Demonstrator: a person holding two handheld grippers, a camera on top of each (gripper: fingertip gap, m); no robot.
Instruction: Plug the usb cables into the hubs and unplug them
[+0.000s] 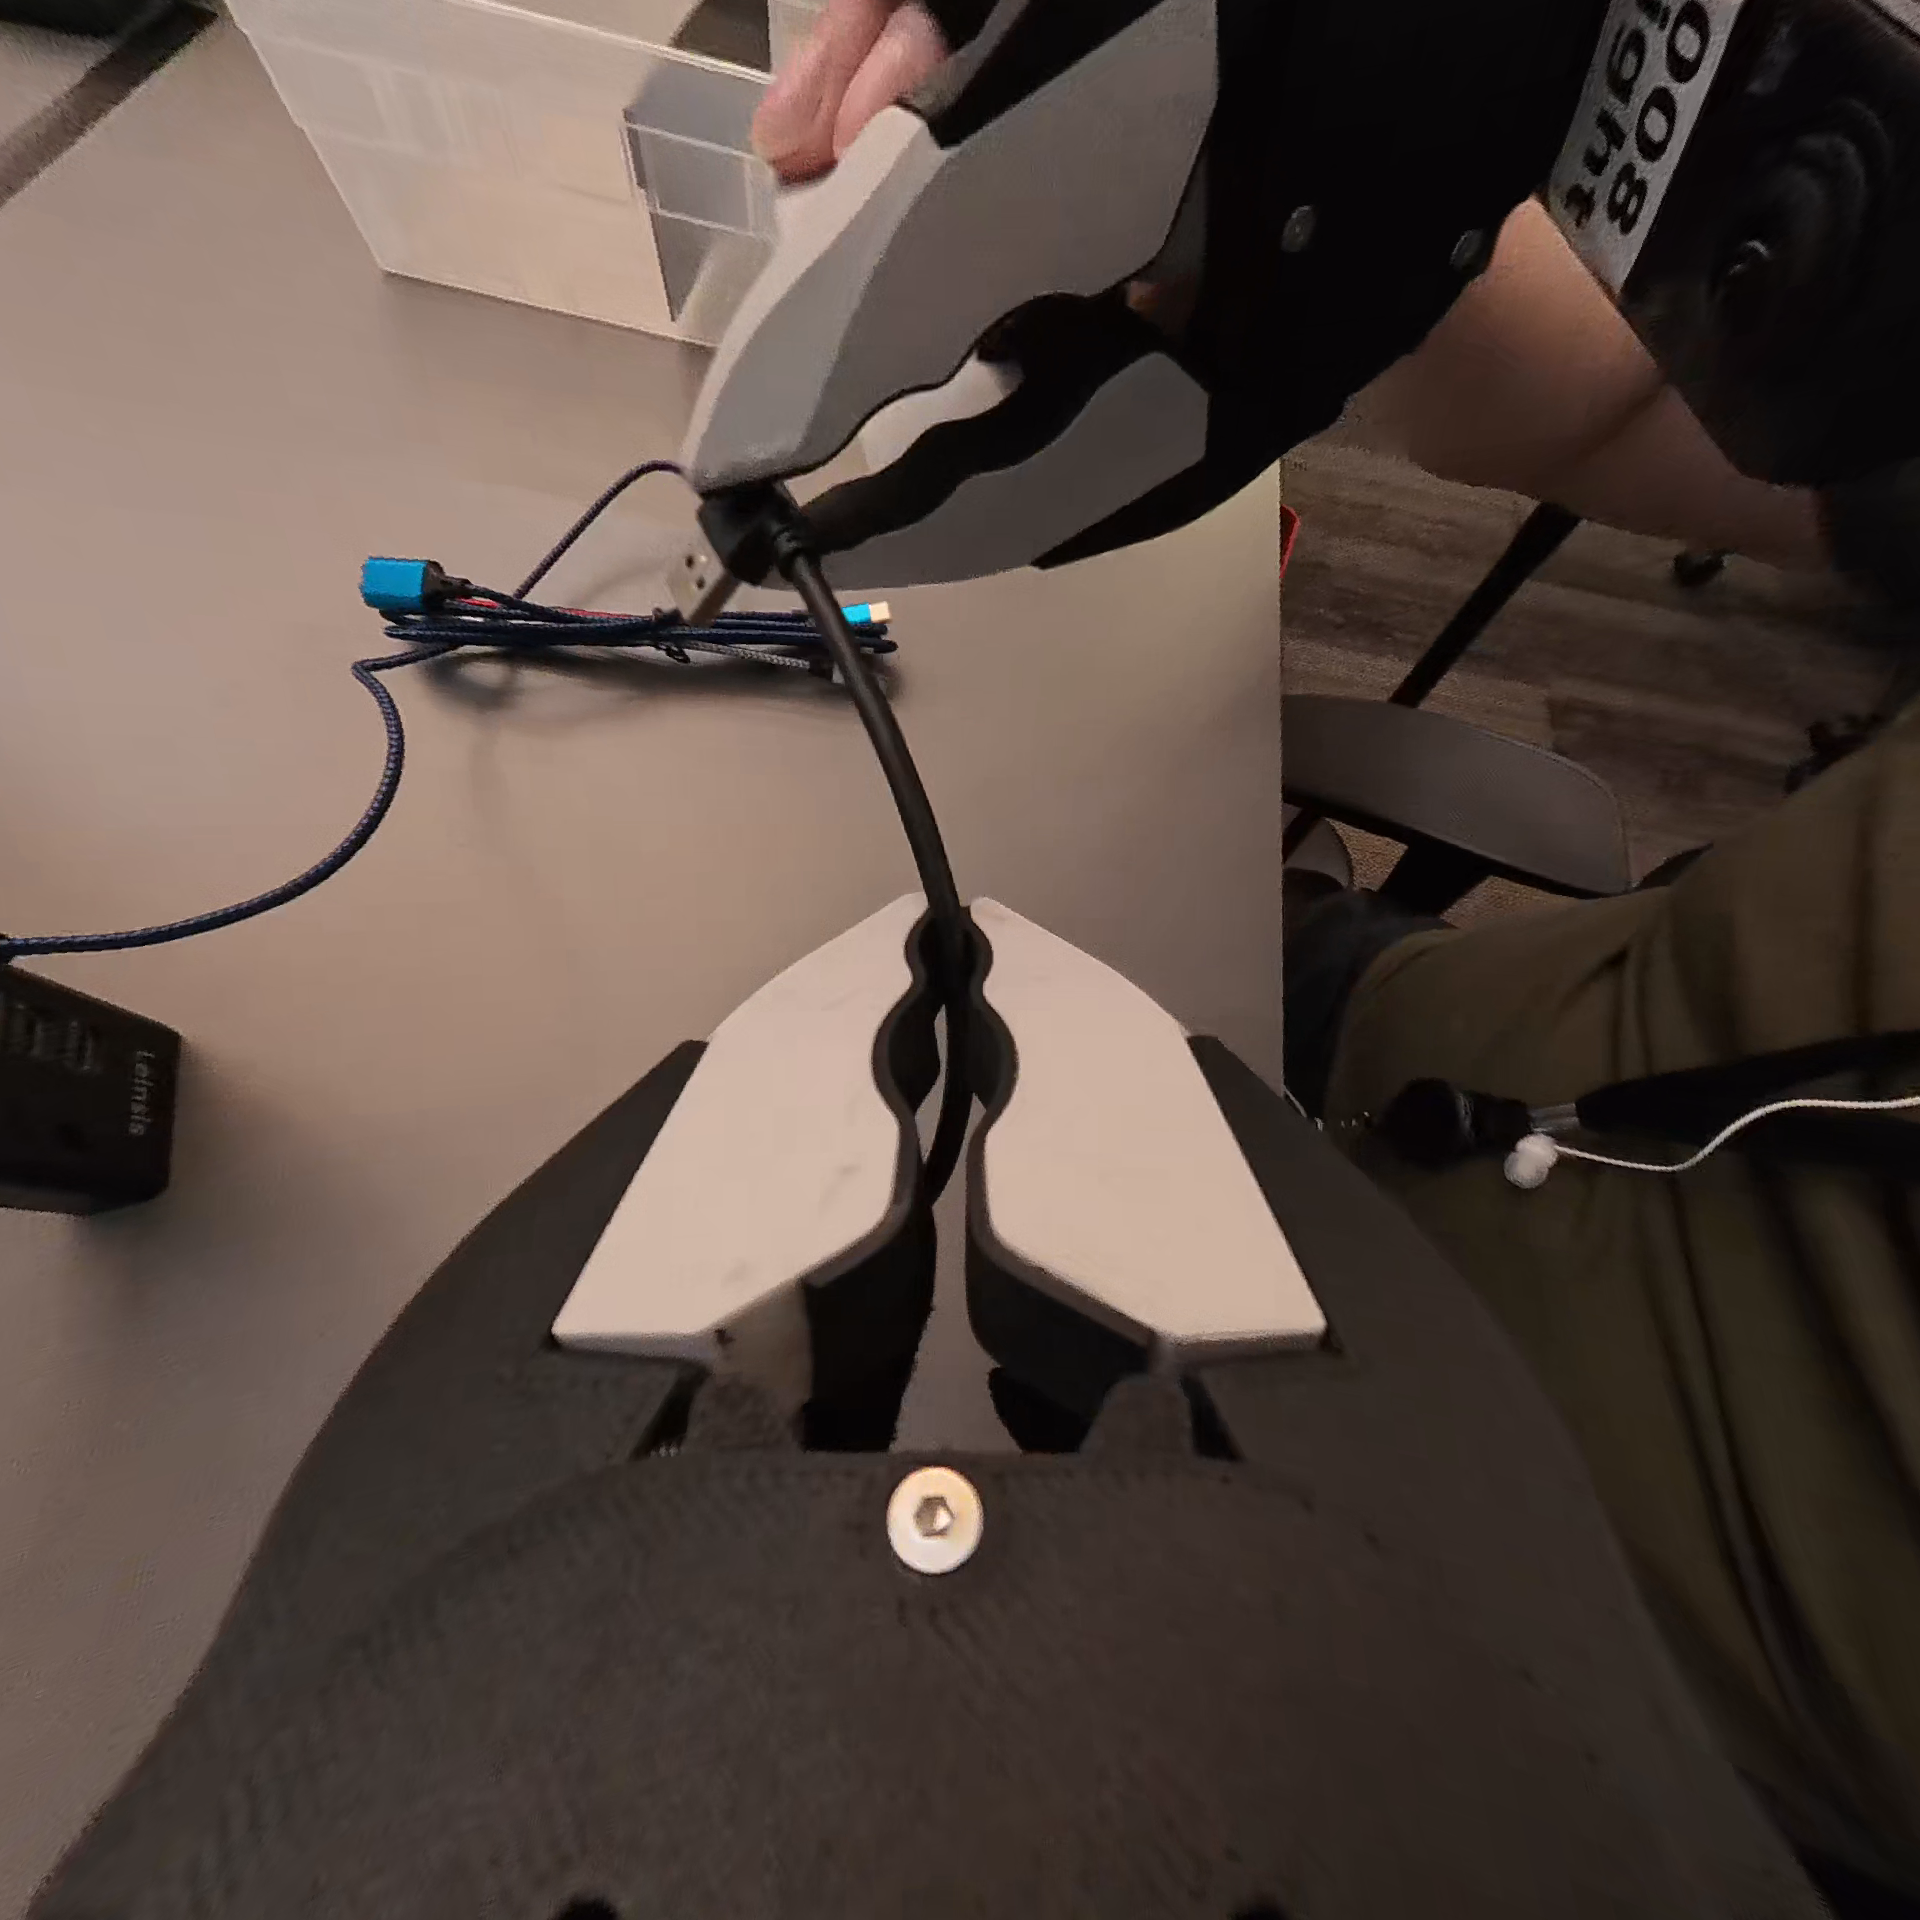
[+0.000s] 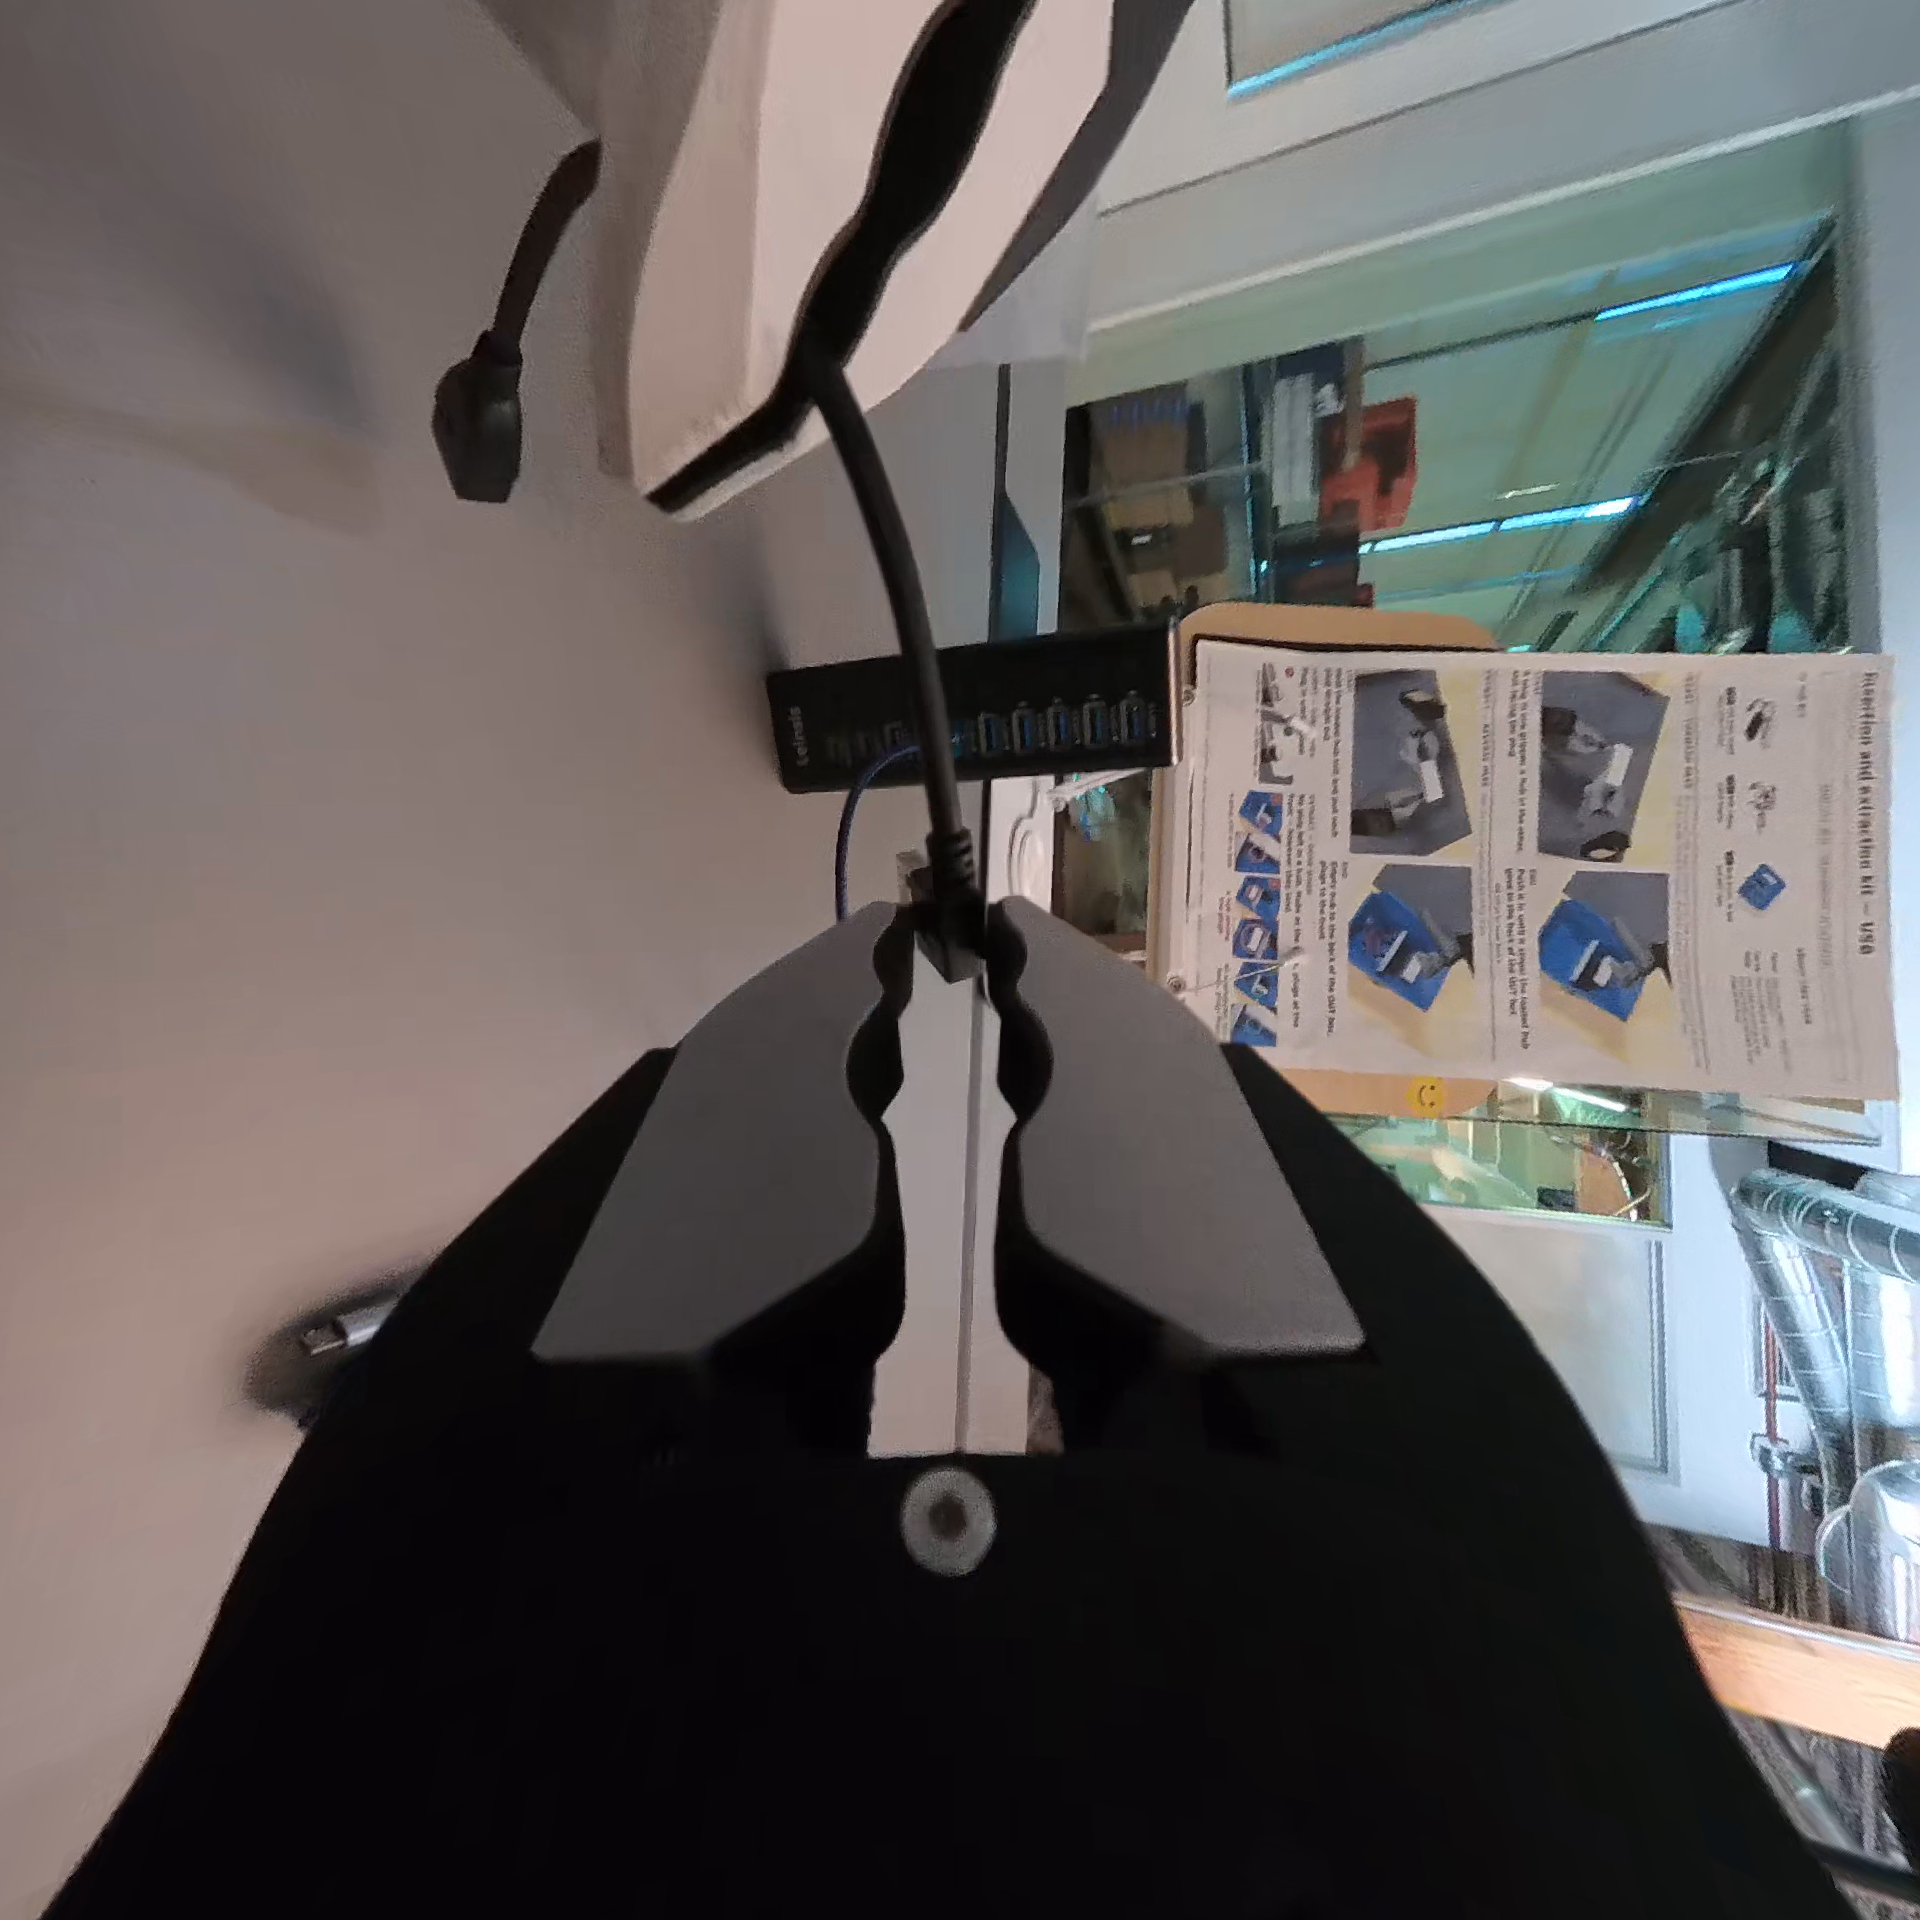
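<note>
Here, black cable (image 1: pixel 902 769) spanning both, left hand-held gripper (image 1: pixel 948 914) clamping cord, right hand-held gripper (image 2: pixel 948 914) pinching plug (image 2: pixel 948 940)

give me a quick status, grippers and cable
Left gripper shut on black cable. Right gripper shut on its USB plug. Hub ahead on table, plug not in. Nothing blocking.

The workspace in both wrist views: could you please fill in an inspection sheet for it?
Surface: grey table.
Job's things: black hub on table; black cable held off it.
Clutter: white box; instruction sheet.
Grippers: left tool shut on black cable; right tool shut on its plug.
Cables: blue cables bundled on table, one running towards the hub.
Surroundings: chair, person's lap.
</note>
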